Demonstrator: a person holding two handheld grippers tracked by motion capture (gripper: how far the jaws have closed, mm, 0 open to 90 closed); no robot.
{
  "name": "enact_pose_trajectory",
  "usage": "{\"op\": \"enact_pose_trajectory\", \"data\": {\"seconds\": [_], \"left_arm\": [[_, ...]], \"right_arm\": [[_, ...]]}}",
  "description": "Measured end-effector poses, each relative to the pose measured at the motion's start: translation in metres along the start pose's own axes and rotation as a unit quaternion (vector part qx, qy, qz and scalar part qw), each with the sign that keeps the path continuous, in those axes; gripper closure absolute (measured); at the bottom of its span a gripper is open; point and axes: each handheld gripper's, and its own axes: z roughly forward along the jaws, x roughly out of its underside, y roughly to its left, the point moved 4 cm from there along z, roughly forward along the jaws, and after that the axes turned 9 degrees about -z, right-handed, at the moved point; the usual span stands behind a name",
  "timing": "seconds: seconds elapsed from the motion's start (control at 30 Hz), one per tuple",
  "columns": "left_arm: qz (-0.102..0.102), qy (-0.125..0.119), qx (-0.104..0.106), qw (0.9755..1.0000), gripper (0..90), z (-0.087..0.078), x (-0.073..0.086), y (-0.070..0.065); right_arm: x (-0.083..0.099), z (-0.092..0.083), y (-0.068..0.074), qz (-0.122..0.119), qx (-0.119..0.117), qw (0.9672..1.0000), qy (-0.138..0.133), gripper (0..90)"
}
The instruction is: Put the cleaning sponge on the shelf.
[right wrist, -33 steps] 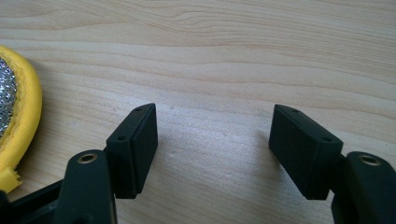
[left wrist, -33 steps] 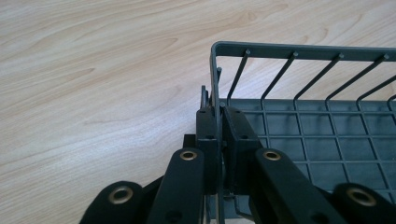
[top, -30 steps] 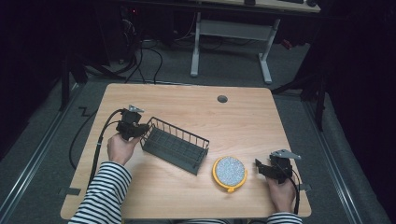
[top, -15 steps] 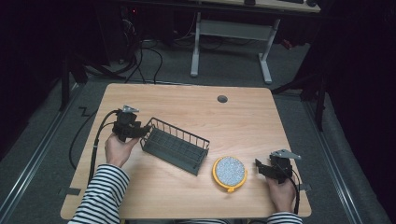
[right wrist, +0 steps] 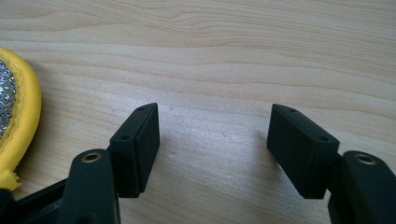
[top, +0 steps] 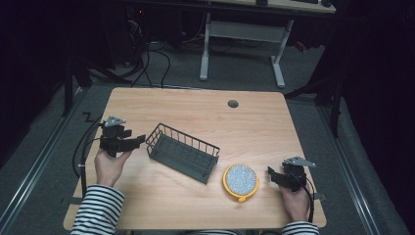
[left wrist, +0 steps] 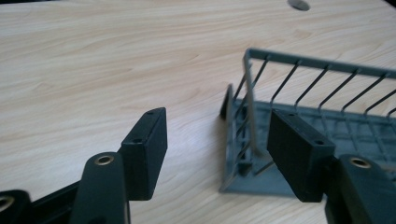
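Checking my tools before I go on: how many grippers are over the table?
2. The left gripper is beside the wire basket's left end, open; the right gripper is right of the yellow disc, open.

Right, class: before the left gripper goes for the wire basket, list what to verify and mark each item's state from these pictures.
1. Left gripper jaws open: ok.
2. Wire basket end wall lined up between the jaws: not ok; it sits in front of the right-hand jaw in the left gripper view.
3. Basket flat on the table: ok.
4. Basket empty: ok.
5. Right gripper open, holding nothing: ok.
6. Yellow-rimmed disc apart from the basket: ok.
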Motion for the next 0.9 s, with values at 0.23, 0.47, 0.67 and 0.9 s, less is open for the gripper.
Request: {"op": "enact_pose_trajectory", "data": {"seconds": [0.23,0.47,0.67,0.9], "left_arm": [[-0.023,-0.015,0.003,0.9996,37.6,-0.011,0.027,0.01],[-0.045,-0.007,0.001,0.999,36.8,-0.008,0.064,0.014],[-0.04,0.016,-0.025,0.9988,36.2,0.008,0.095,0.012],[-0.022,0.027,-0.048,0.9982,34.7,0.02,0.113,0.008]], "right_arm": [[0.0,0.0,0.0,0.003,-0.001,1.0,-0.002,35.4],[-0.003,-0.002,0.001,0.006,-0.002,0.9997,0.023,41.4],[-0.01,-0.004,0.001,-0.006,-0.021,0.9991,0.036,45.5],[-0.021,-0.012,0.008,-0.031,-0.059,0.997,0.04,49.8]]}}
